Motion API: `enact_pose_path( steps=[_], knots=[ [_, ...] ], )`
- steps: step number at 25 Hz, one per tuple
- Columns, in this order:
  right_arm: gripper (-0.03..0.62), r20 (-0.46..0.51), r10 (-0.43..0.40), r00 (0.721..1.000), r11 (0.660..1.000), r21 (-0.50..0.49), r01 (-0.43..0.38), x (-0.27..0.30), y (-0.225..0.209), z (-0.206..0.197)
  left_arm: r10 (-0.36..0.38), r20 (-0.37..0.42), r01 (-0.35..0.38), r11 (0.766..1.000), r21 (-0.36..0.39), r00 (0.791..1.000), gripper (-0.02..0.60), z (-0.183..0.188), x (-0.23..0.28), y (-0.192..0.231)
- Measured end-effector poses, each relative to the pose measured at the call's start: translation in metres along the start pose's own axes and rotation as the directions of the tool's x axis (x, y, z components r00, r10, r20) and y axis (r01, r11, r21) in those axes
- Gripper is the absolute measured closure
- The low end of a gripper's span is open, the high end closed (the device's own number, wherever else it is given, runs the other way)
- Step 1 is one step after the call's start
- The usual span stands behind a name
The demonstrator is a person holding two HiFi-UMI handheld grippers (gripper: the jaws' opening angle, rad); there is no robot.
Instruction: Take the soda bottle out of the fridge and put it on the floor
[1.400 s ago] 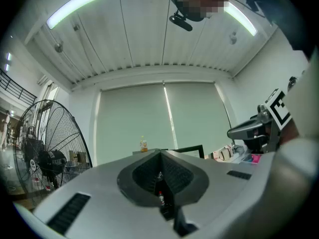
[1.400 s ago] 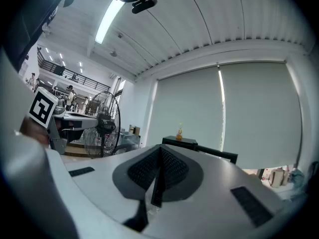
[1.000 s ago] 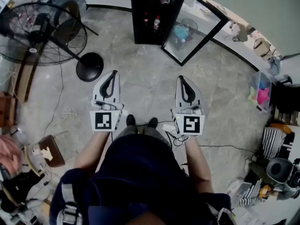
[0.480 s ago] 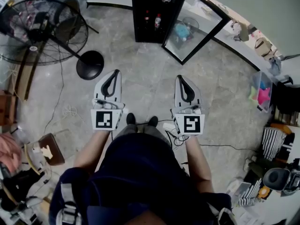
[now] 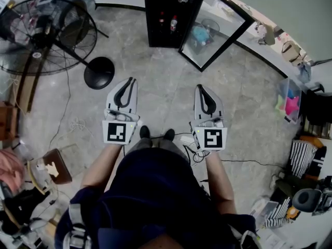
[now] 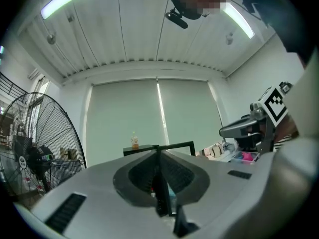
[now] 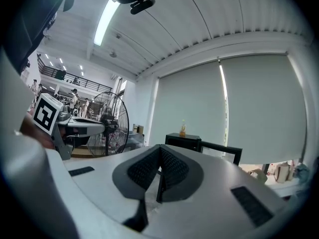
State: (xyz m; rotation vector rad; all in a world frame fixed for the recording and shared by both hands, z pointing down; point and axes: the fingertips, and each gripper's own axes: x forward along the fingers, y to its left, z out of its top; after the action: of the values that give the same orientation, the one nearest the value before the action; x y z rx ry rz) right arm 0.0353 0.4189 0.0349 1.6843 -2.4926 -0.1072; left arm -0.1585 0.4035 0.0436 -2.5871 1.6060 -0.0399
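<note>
Left hand-held gripper [image 5: 130, 80] pointed forward and level, jaws pressed together, empty. Right hand-held gripper [image 5: 199, 86] was the same: level, jaws together, empty. The two sat side by side, well apart, roughly parallel. Marker cubes [image 5: 116, 133] faced up at the rear of each. Left forearm [image 5: 104, 162] and right forearm [image 5: 215, 175] were bare, running back to the torso. Shoes [image 5: 155, 134] showed between the grippers.

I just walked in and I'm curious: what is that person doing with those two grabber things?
A person stands on the floor holding a left gripper and a right gripper. Both are shut and empty, and both point toward a black fridge. Its glass door is open, and bottles sit on the shelves inside. Nothing has been grabbed yet.
</note>
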Motion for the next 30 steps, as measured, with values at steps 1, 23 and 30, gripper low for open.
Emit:
enact_pose_path(
  steps=[1, 23, 30],
  knots=[
    [0.576, -0.002, -0.001, 1.0, 1.0, 0.002, 0.001, 0.0, -0.001, 0.0, -0.004, 0.0, 0.004, 1.0, -0.001, 1.0, 0.554, 0.0, 0.002, -0.001],
    [0.576, 0.019, 0.052, 0.998, 0.999, 0.009, -0.052, -0.007, -0.039, -0.007, -0.019, -0.001, 0.02, 0.999, 0.042, 1.0, 0.308, -0.001, 0.047, -0.04],
    [0.576, 0.023, 0.099, 0.995, 0.995, 0.026, -0.099, -0.012, -0.064, -0.017, 0.034, 0.007, -0.035, 0.998, 0.049, 0.999, 0.297, 0.001, 0.072, -0.052]
  ],
)
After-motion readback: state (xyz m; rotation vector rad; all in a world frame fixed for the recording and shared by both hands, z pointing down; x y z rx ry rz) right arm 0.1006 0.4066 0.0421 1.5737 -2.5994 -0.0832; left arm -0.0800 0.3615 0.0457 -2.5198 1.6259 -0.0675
